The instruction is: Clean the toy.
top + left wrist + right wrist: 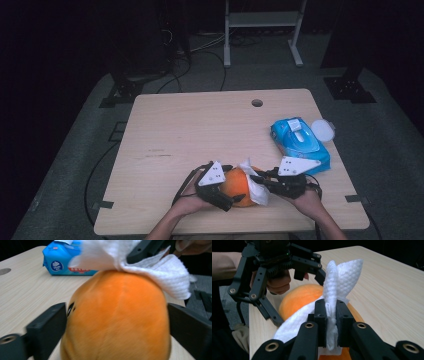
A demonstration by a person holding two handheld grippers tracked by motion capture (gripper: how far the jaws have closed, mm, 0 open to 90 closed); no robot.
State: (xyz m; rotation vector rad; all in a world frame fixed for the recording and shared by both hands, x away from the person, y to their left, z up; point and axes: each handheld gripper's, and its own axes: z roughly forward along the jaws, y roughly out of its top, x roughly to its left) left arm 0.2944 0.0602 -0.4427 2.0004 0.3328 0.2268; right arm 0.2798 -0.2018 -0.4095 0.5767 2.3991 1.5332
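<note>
we see an orange plush toy (pixel 239 186) near the front edge of the wooden table (pixel 200 130), between both hands. left gripper (pixel 116 327) has its jaws pressed on either side of the toy, grasping it. right gripper (pixel 331 322) is clenched on a white wipe (pixel 337 282), which lies draped over the toy's top w/ one end sticking up. blue wipes pack (pixel 299 142) sits toward the table's right edge, a white round lid (pixel 322 130) just beside it.
</note>
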